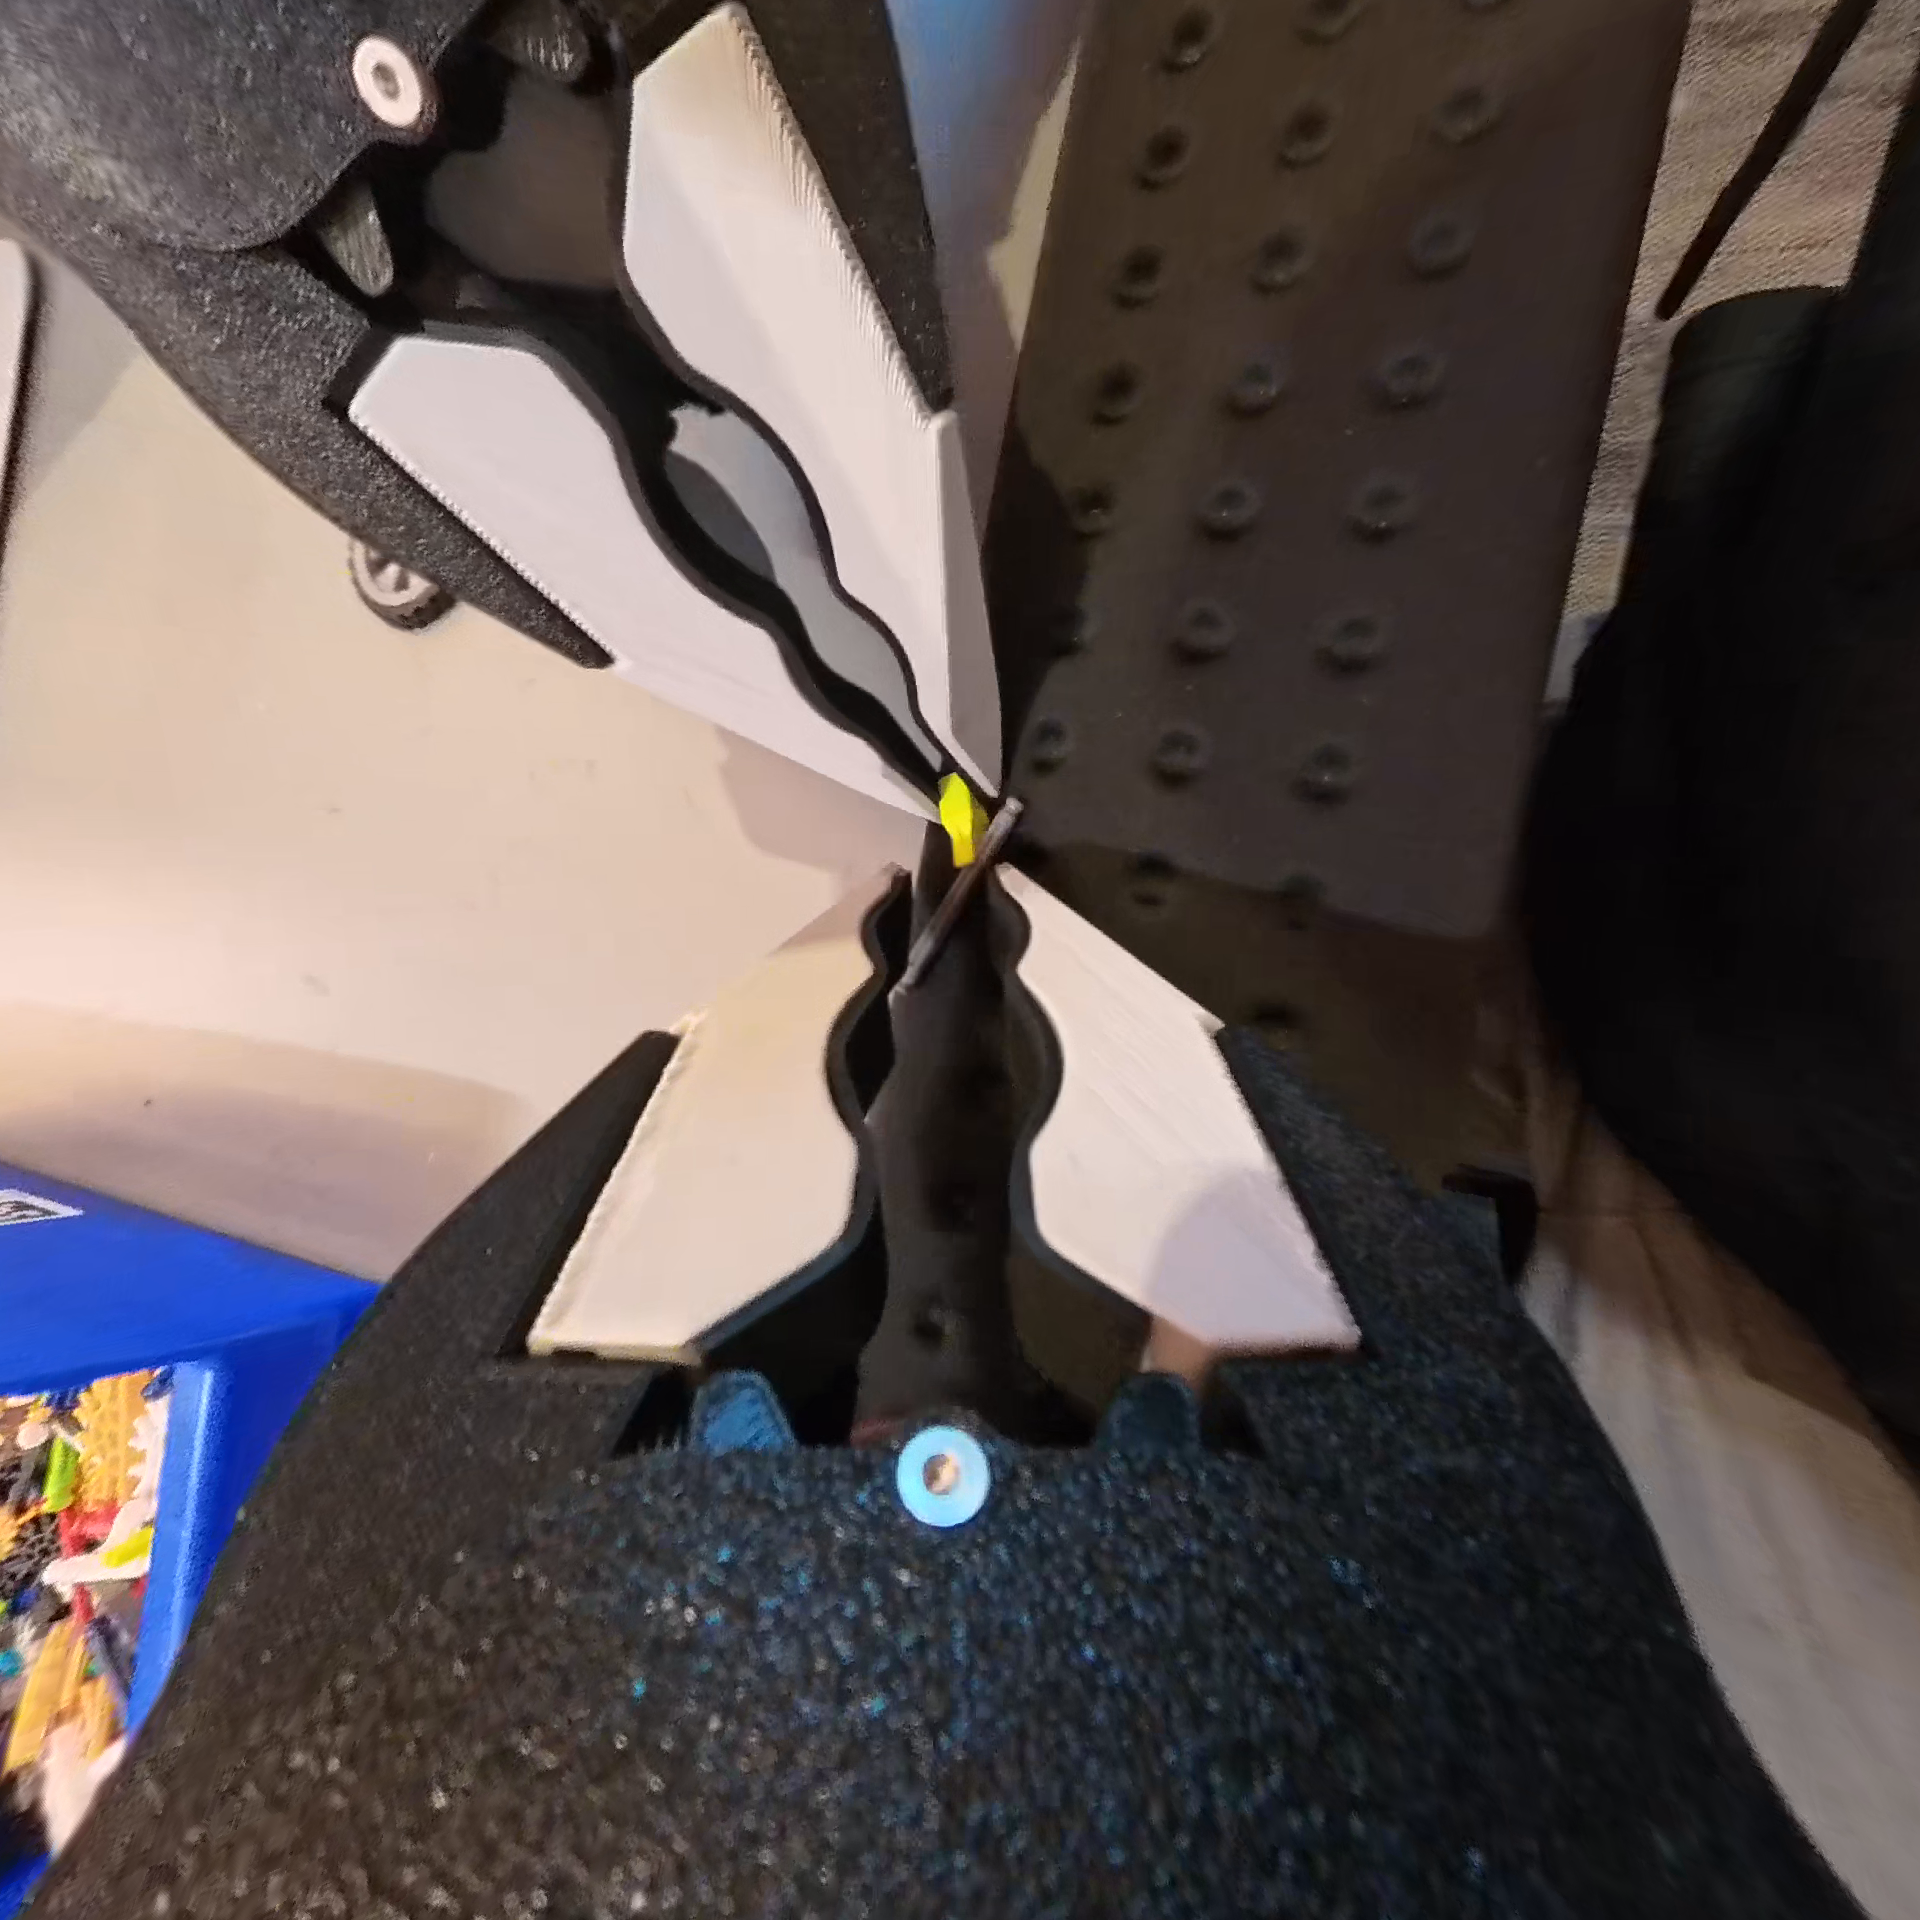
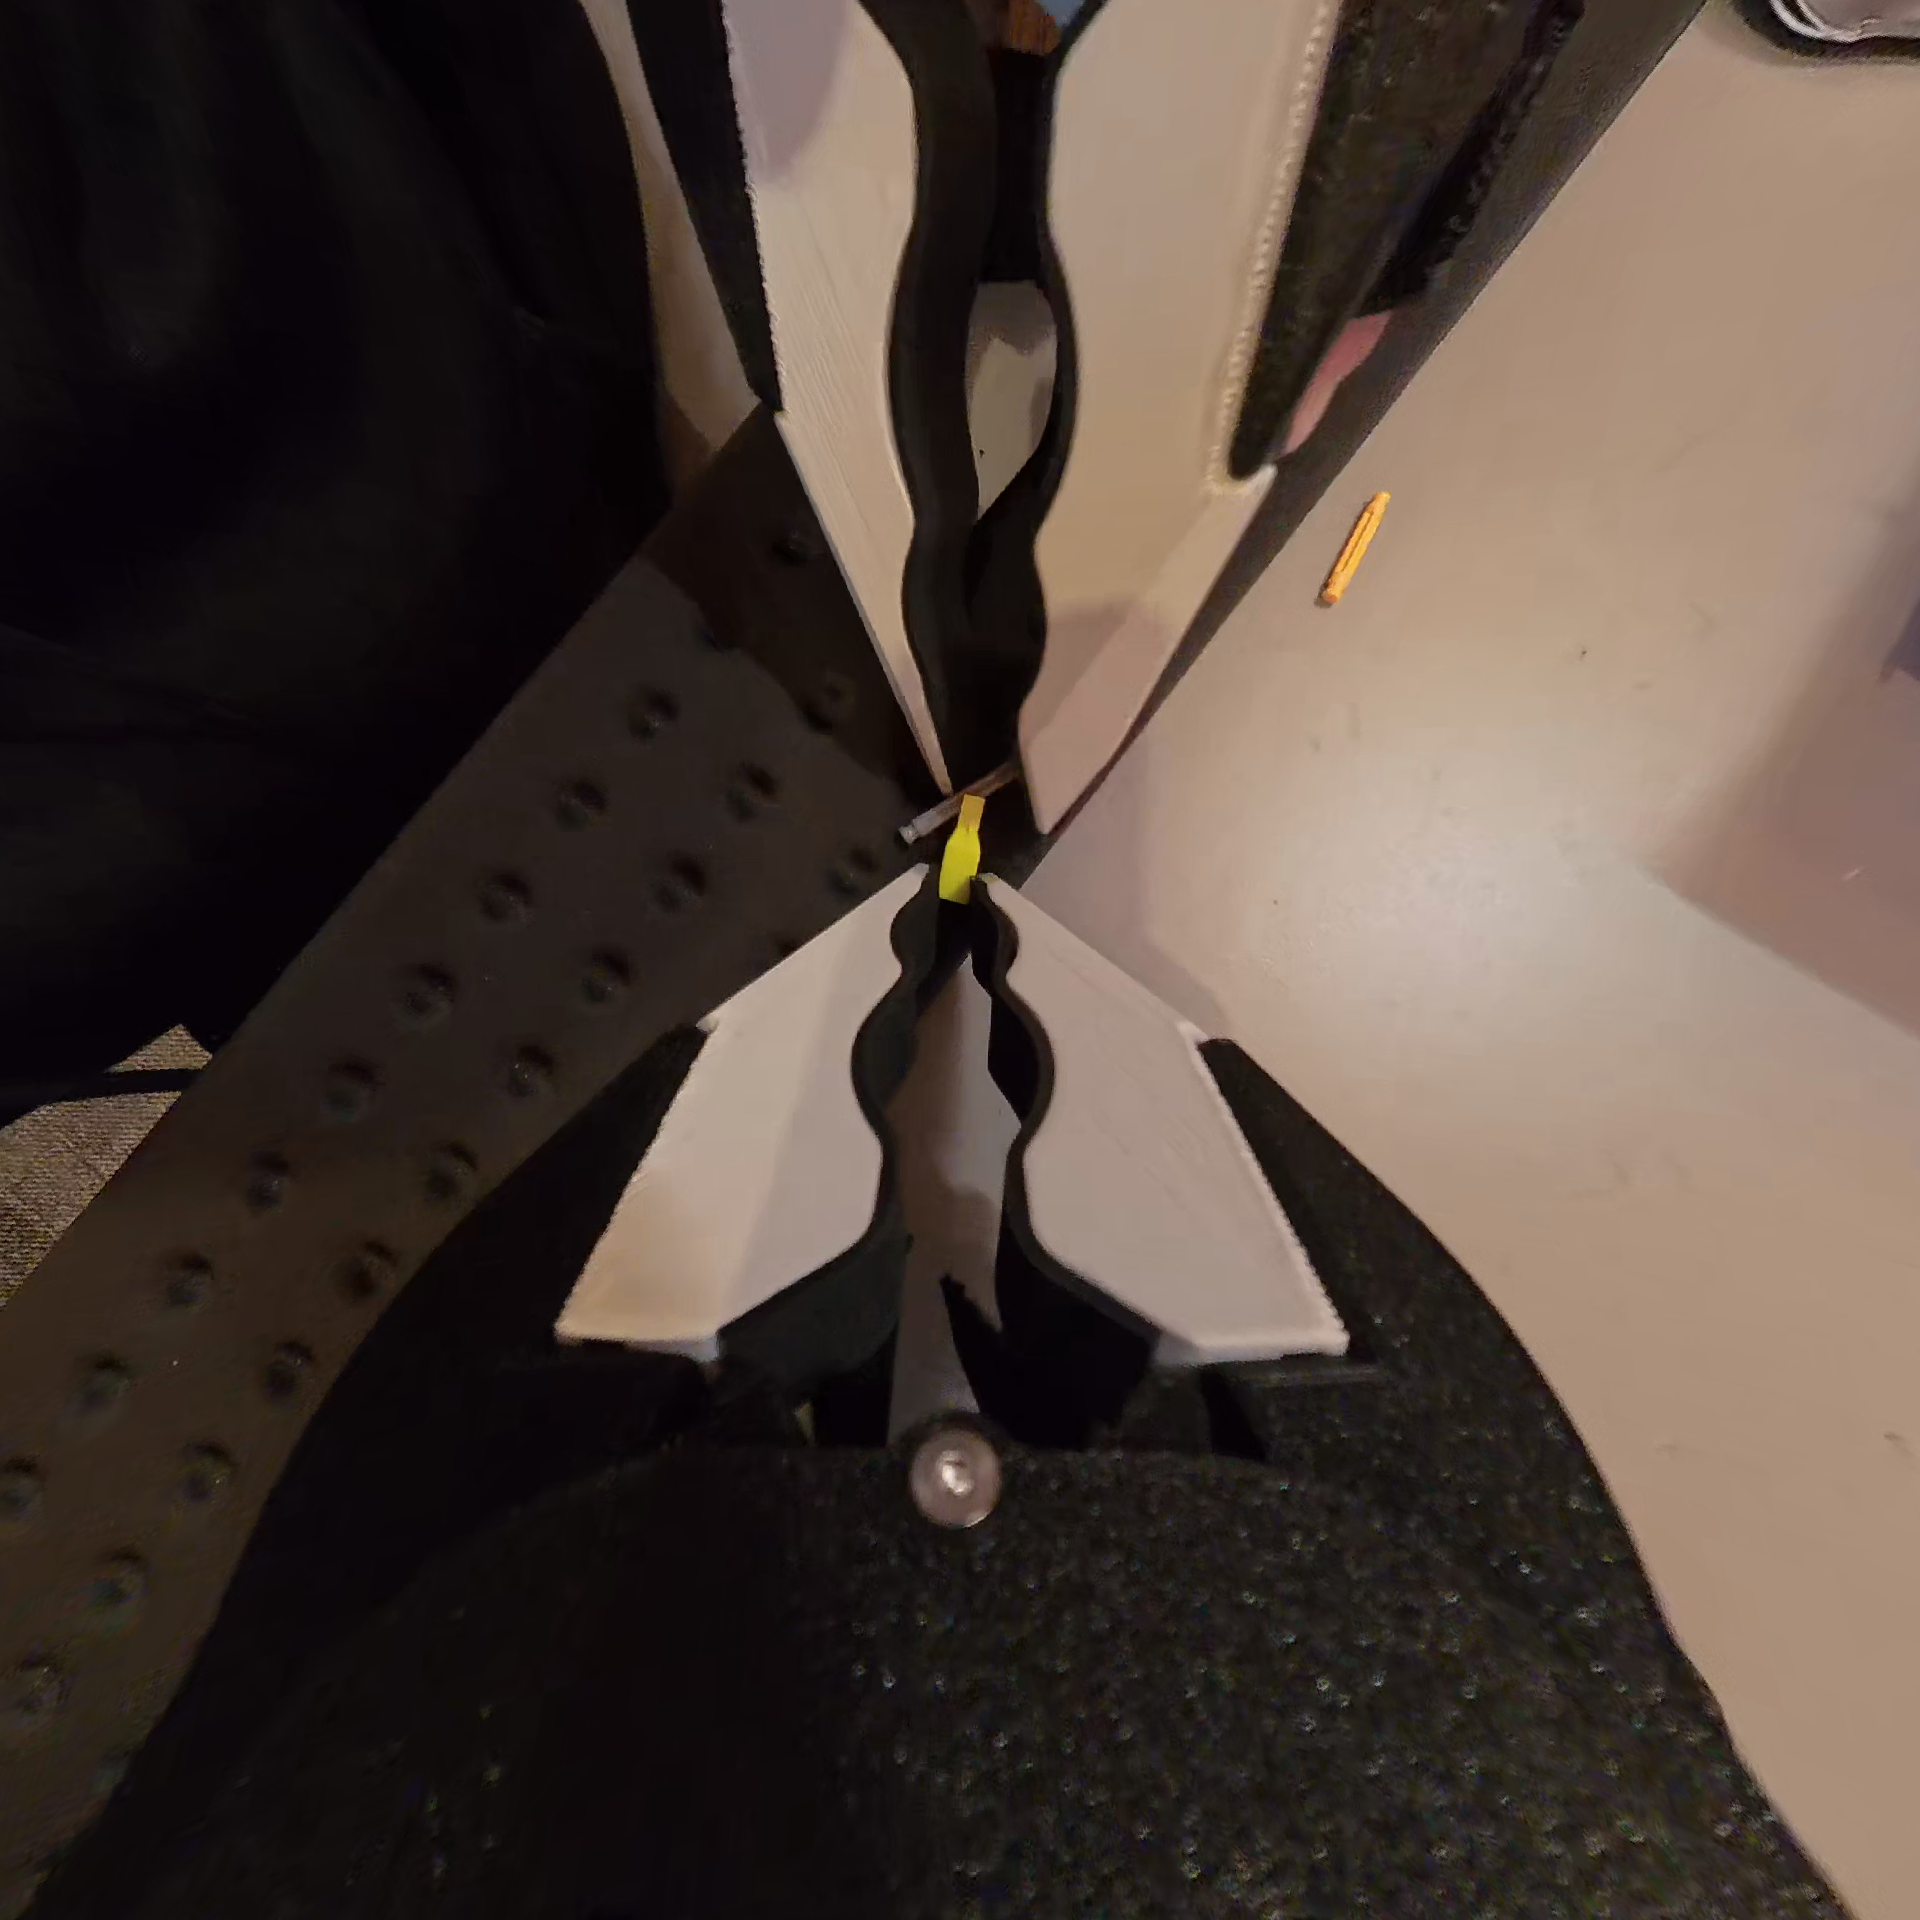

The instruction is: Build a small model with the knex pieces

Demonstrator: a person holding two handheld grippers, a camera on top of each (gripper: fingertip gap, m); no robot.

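My left gripper [image 1: 943, 902] is shut on a thin dark metal rod [image 1: 985, 847], which sticks out past its white fingertips. My right gripper [image 2: 956, 896] is shut on a small yellow plastic piece [image 2: 958, 857]. The two grippers meet tip to tip over the edge of a pale table [image 2: 1455, 935]. The yellow piece [image 1: 960, 819] touches the rod [image 2: 928, 827] near its end. In the left wrist view the right gripper [image 1: 961, 795] comes in from the upper left. In the right wrist view the left gripper [image 2: 987, 774] comes down from the top.
A dark perforated board [image 1: 1278, 499] lies beside the table, also in the right wrist view [image 2: 499, 987]. A blue bin [image 1: 125, 1382] of colourful small parts stands at lower left. A short orange stick [image 2: 1356, 549] lies on the table. A dark mass [image 2: 260, 416] fills the upper left. The grippers are tip to tip, or close to it.
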